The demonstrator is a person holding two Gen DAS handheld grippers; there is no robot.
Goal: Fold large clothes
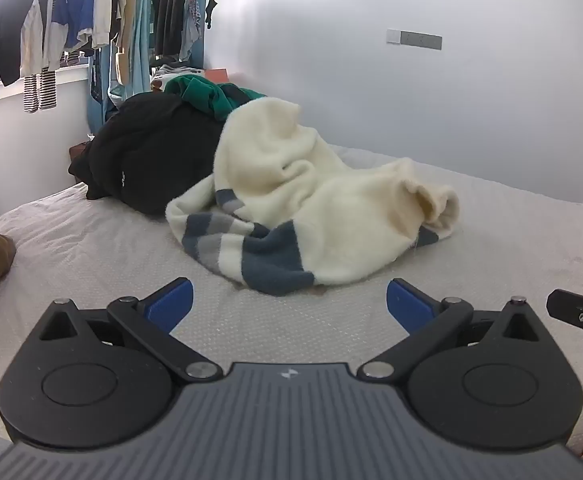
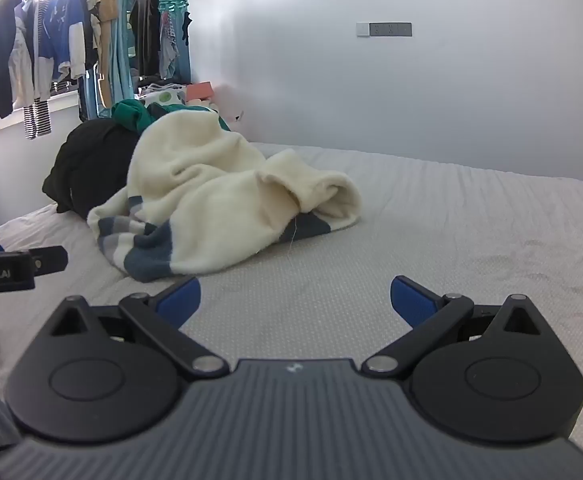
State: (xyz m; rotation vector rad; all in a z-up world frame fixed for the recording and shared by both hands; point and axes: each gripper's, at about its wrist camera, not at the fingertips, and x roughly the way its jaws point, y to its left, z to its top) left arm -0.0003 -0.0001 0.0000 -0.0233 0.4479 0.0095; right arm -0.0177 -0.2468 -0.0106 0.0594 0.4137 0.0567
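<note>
Left gripper point(image 1: 289, 300) and right gripper point(image 2: 295, 298): fingers wide, holding nothing; both low in frame over the bed point(image 2: 431, 220). Cream sweater point(image 1: 311, 208) crumpled at centre frame, touching a black garment point(image 1: 151, 160) on its left.

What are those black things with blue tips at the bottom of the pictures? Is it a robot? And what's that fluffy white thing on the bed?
No robot here. A person holds a pincer tool in each hand, with a camera on each. One picture looks along the left gripper, the other along the right gripper. The blue tips are their fingers, wide open, holding nothing. The fluffy thing is a cream sweater with blue and grey stripes, crumpled on the bed. Behind it lie a black garment and a green garment. The sweater hasn't been folded yet.
</note>
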